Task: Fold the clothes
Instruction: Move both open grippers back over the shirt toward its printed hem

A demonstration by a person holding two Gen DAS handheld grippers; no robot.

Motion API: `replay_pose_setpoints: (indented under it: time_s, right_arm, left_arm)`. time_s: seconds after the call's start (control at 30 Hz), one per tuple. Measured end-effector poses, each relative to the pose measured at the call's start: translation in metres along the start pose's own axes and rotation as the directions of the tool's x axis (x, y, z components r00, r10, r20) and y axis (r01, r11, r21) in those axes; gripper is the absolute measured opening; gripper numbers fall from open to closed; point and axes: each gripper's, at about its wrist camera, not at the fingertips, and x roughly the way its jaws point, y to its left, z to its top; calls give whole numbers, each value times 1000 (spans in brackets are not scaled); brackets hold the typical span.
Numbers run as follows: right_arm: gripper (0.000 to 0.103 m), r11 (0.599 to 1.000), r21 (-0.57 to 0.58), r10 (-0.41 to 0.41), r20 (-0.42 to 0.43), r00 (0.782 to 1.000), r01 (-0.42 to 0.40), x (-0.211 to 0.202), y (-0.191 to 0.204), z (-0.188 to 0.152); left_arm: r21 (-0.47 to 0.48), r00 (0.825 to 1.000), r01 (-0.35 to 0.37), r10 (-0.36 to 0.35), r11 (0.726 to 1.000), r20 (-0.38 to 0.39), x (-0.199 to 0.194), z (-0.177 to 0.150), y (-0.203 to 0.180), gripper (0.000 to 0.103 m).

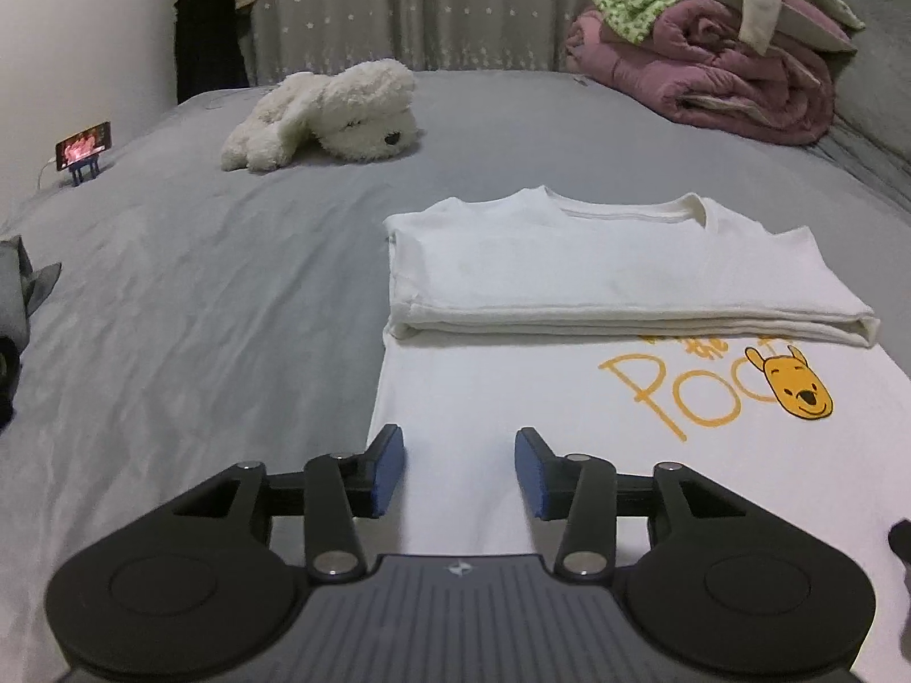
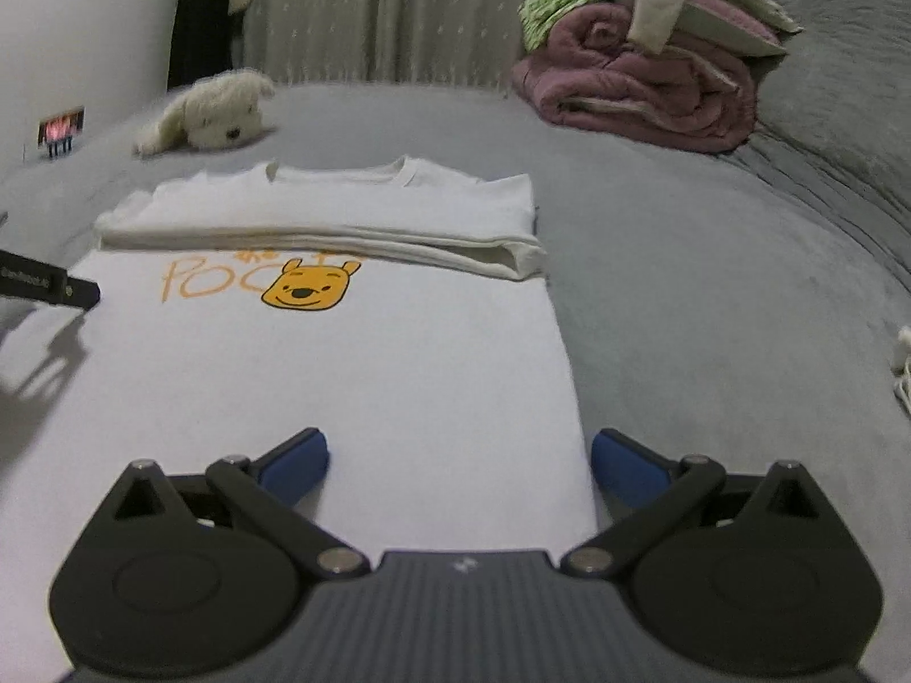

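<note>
On grey bed [image 1: 228, 284], largest to smallest.

Bed: soft, rumpled sheet; poor backing for a clean crease. Any drag across it can pull cloth askew.

Quilt pile [image 1: 717, 74] at 1 o'clock, far edge, well apart from the work. No threat.

Shirt [image 2: 353, 375], white with a bear print [image 2: 310, 290], lies flat at 12 o'clock from both grippers, sides already narrowed to a long strip. Collar end is doubled toward the near side into a thick band [image 1: 615, 284] that covers the top of the print. Hem end lies flat nearest the grippers. This fits a fold partway done, or one being laid open again; cannot tell which.

Plush dog [image 1: 336, 114] at 11 o'clock, apart from shirt.

Left gripper [image 1: 458, 469]: jaws parted moderately, nothing between them, over the shirt's left near edge.

Right gripper [image 2: 458, 467]: jaws spread wide, empty, straddling the shirt's right edge.

Risks:
- A pinch may catch only the top layer, so tucked sides spill out.
- Uneven lift between the two grippers would skew the strip.
- Right jaw outside the edge may catch bedsheet with the shirt.
- Thick band may slump if bumped.
</note>
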Motion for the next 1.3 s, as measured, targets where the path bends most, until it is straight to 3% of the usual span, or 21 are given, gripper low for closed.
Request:
replay_pose_setpoints:
  time_s: [0.13,0.2,0.37,0.43,0.47,0.5,0.57,1.3]
  right_arm:
    - [103,999,41,28,3,1000,-28,1,-5,-2]
    - [103,996,70,52,-1,999,-51,2,-10,-2]
    - [103,997,69,47,-1,999,-47,2,-7,-3]
    - [103,996,70,47,-2,999,-47,3,-6,-3]
    - [103,996,76,51,-2,999,-51,3,-7,-3]
    - [103,995,80,54,-2,999,-54,3,-8,-3]
    - [103,996,76,51,-2,999,-50,3,-6,-3]
    - [103,996,77,50,-1,999,-50,3,-6,-4]
  left_arm:
    - [8,1000,-4,4,1000,26,-1,-6,-3,57]
    - [45,999,-9,7,999,40,0,-10,-8,68]
    - [90,996,-42,35,995,79,-2,-19,-16,76]
    - [76,996,-56,50,996,71,-2,-18,-13,86]
    - [58,996,-76,73,995,58,0,-18,-11,101]
    - [31,995,-87,85,996,44,3,-18,-7,103]
    - [-20,998,-58,58,998,31,7,-17,1,103]
    - [-29,997,-54,55,998,61,3,-23,3,103]
